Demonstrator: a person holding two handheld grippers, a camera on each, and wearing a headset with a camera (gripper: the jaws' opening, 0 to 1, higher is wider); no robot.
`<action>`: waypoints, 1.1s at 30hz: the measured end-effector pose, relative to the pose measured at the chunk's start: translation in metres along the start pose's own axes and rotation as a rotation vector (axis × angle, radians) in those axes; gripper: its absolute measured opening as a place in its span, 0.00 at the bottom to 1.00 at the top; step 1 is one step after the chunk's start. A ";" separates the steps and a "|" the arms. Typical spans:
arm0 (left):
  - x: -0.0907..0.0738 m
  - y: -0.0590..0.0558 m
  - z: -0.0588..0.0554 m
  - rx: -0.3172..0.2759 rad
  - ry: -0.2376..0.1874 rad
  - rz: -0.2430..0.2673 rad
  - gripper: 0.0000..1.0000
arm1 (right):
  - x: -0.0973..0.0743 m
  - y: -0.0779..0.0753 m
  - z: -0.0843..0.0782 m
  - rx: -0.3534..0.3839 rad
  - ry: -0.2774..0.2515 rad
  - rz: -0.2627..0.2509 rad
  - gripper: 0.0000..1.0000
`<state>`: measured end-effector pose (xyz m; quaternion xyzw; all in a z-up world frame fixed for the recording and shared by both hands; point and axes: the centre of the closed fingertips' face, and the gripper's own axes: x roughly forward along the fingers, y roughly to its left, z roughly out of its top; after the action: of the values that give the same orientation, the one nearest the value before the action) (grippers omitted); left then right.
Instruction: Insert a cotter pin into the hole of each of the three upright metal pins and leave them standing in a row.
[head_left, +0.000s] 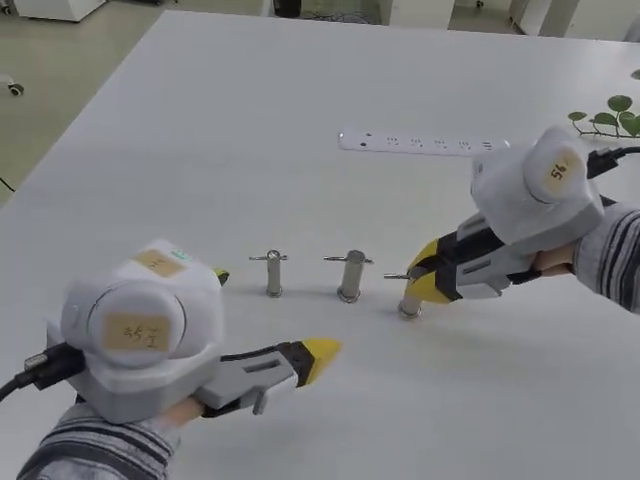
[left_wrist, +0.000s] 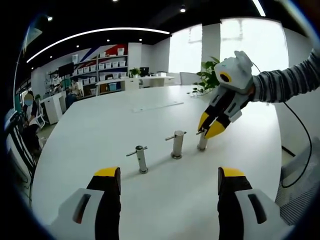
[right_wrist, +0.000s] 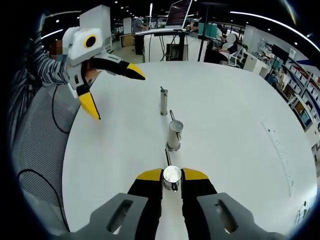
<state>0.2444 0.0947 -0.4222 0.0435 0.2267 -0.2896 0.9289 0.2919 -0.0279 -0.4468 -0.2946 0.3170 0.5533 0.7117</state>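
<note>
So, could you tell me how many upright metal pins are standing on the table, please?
3, in a row on the table: the left pin, the middle pin, and the right pin, which stands between the jaws of the right gripper. None seem hidden.

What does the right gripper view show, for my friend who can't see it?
The right tool has its yellow-tipped jaws closed on the nearest silver metal pin, upright on a white table. Two more silver pins, the middle pin and far pin, stand in line beyond it. The left tool hangs open at upper left.
</note>
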 end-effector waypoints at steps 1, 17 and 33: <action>0.000 0.001 0.000 0.002 0.000 0.001 0.79 | 0.000 -0.001 0.000 -0.002 0.002 -0.001 0.08; 0.002 0.007 -0.005 -0.005 0.004 -0.001 0.79 | -0.001 -0.014 -0.006 -0.018 0.035 0.022 0.08; 0.003 0.009 -0.008 -0.013 0.010 0.002 0.79 | -0.002 -0.020 -0.010 -0.016 0.040 0.075 0.08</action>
<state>0.2488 0.1022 -0.4314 0.0391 0.2332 -0.2870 0.9283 0.3095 -0.0407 -0.4497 -0.2992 0.3375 0.5762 0.6816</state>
